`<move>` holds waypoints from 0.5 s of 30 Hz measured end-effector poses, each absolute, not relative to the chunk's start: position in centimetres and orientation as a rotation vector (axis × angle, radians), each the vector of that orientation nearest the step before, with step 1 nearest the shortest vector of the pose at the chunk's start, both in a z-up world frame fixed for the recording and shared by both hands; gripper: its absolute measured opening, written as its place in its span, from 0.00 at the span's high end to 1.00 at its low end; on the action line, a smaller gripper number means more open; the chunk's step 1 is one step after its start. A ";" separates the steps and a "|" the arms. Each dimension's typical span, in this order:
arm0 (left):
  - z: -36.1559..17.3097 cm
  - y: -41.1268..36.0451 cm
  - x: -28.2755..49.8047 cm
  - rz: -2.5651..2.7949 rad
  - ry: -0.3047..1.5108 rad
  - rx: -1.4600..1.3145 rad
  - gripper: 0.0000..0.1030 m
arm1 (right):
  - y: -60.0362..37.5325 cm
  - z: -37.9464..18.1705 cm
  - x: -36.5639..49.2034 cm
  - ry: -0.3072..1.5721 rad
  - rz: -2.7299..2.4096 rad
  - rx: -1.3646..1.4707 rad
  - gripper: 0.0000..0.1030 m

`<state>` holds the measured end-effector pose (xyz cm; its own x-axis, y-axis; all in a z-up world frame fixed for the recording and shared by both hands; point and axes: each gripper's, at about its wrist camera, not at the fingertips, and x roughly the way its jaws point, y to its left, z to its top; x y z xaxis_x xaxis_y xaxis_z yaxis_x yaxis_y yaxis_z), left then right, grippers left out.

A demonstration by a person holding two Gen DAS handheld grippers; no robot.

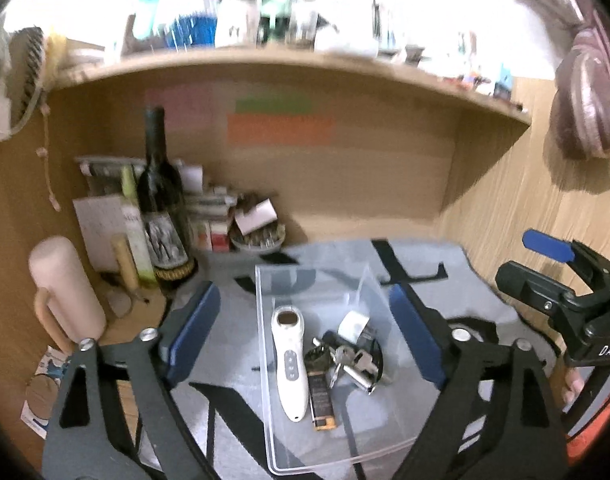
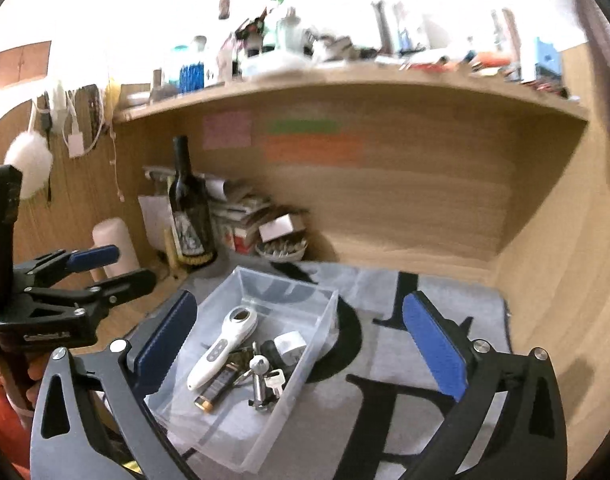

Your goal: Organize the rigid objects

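Left gripper (image 1: 305, 328) wide open, empty, hanging over the clear plastic bin (image 1: 265, 360). Right gripper (image 2: 305, 348) also spread wide, empty, off the bin's right side above the grey mat (image 2: 445, 300). Bin sits on the mat and holds a white handheld device (image 1: 289, 364), a battery (image 1: 320, 400), a key bunch (image 1: 353, 360) and a small white adapter (image 1: 353, 325), all lying loose on its floor. Wine bottle (image 1: 161, 208) upright back left, pink mug (image 1: 65, 288) near it.
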<state>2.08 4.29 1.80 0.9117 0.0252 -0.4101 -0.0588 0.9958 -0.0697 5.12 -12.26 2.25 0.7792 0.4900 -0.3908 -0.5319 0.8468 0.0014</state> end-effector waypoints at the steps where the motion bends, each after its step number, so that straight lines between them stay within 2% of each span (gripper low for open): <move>1: 2.0 4.1 1.7 0.046 0.407 -0.078 0.11 | -12.6 2.4 4.8 0.381 0.547 -0.104 0.00; 5: 2.9 3.2 -0.3 0.049 0.333 -0.064 0.04 | -13.8 2.9 3.2 0.339 0.522 -0.080 0.00; 15: 3.2 2.0 -1.8 0.045 0.289 -0.047 0.02 | -15.1 3.1 1.7 0.315 0.513 -0.047 0.00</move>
